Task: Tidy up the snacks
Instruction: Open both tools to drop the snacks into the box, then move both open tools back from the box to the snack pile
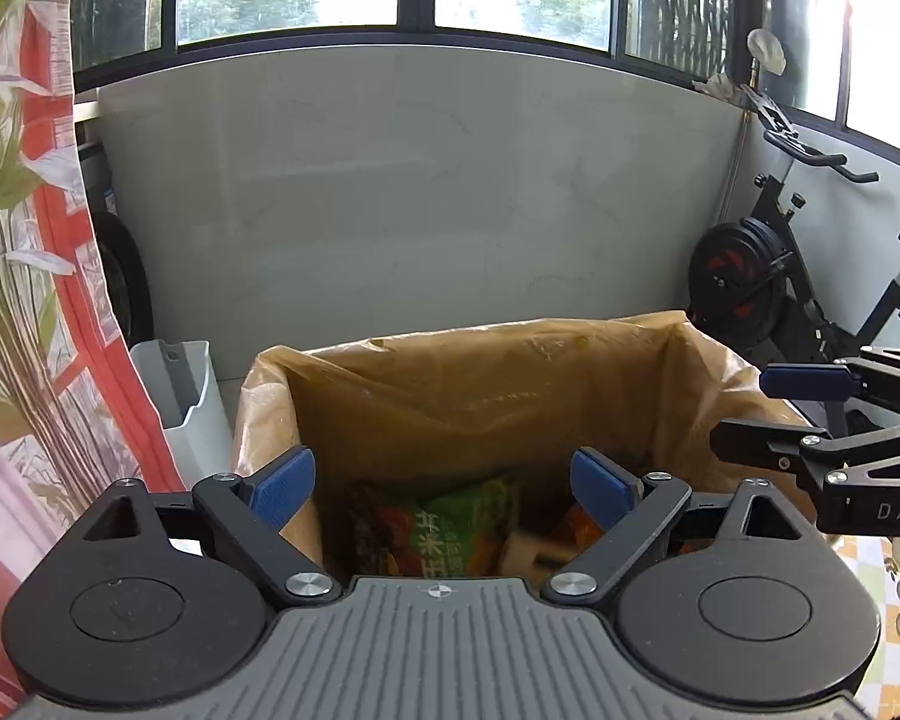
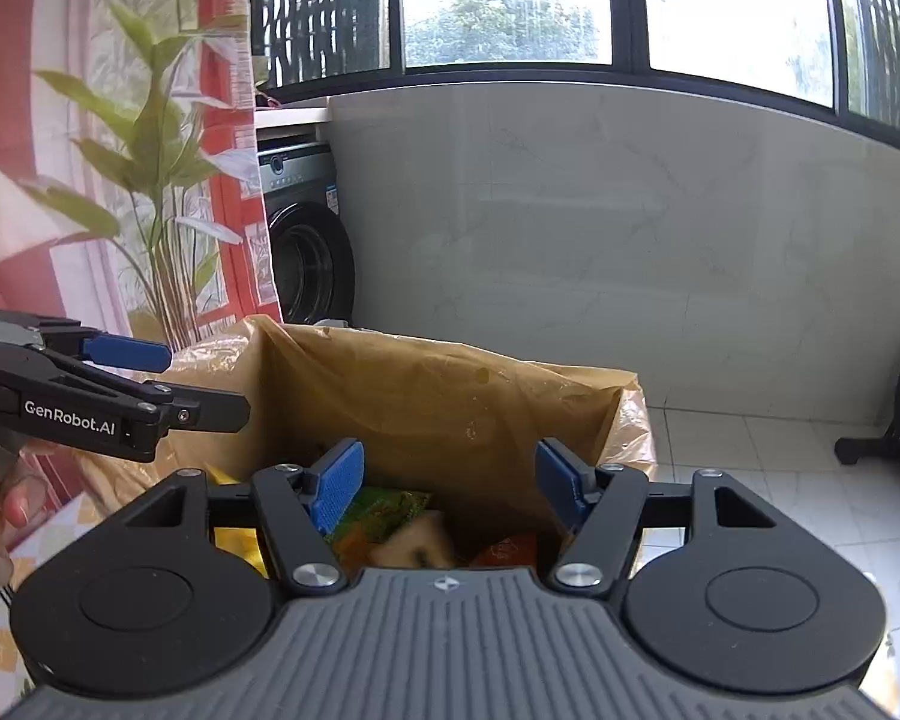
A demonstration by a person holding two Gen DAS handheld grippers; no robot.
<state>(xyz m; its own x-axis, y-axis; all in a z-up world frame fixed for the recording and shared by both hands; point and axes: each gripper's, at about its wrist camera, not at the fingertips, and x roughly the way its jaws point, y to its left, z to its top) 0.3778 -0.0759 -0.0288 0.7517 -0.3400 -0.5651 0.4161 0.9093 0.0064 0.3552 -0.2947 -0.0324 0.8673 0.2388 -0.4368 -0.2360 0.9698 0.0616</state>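
The snacks sit low in the tall bin lined with a translucent amber plastic bag: a green foil snack packet with printed characters, a pale cream roll-shaped piece just right of it, and an orange wrapper beside that, all touching in a loose heap. My left hand-held gripper hangs over the bin mouth with its blue pads spread wide and nothing between them; my right hand-held gripper is alongside, pads parted somewhat less, also empty. I judge both are poised over the bin between picks. To do the next reach well, I'd take one packet at a time, come down clear of the liner's crinkled rim so the pads don't snag plastic, and pinch the green packet by an edge, not its puffed middle. I'd keep the two grippers apart, since they are close together here. A fingertip of the person's hand shows at the left gripper's handle.
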